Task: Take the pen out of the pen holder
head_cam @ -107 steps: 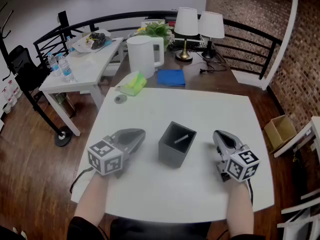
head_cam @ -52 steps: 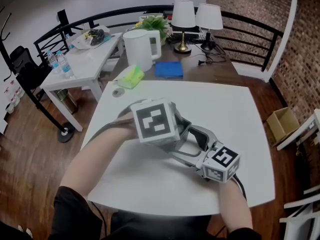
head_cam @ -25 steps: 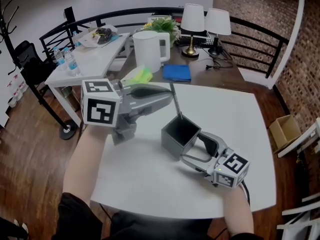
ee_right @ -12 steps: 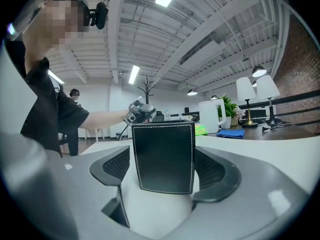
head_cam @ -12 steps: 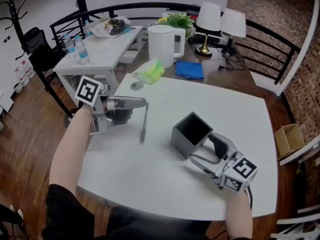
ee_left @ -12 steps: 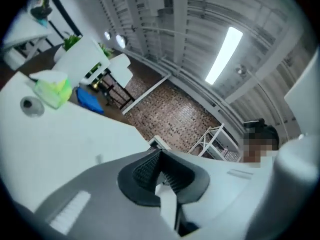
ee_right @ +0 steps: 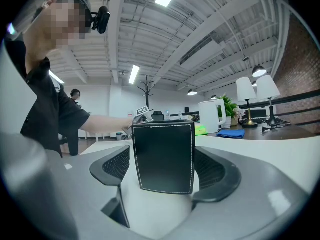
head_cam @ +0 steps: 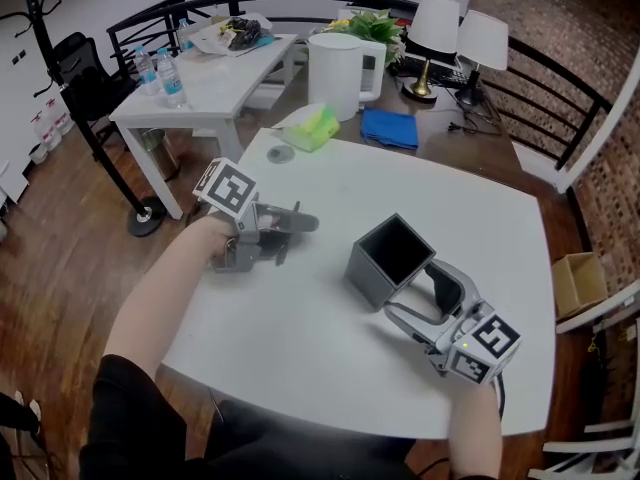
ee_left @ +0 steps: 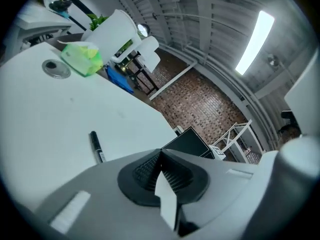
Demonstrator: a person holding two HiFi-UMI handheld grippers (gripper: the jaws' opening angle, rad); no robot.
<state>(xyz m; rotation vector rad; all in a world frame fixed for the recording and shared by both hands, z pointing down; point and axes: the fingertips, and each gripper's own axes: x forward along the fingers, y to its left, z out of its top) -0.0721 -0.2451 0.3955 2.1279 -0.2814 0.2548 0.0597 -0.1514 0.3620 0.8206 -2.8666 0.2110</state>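
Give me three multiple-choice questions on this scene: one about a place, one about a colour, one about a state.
1. Where is the pen? A: in the holder. B: on the table. C: between jaws.
2. What colour is the cloth? A: blue. B: red. C: yellow.
3. How are the left gripper's jaws? A: wide open. B: shut on the pen. C: shut, empty.
Answers: 1 B, it lies on the white top, outside the holder; 2 A, plainly blue in the head view; 3 C, the jaws meet with nothing between them.
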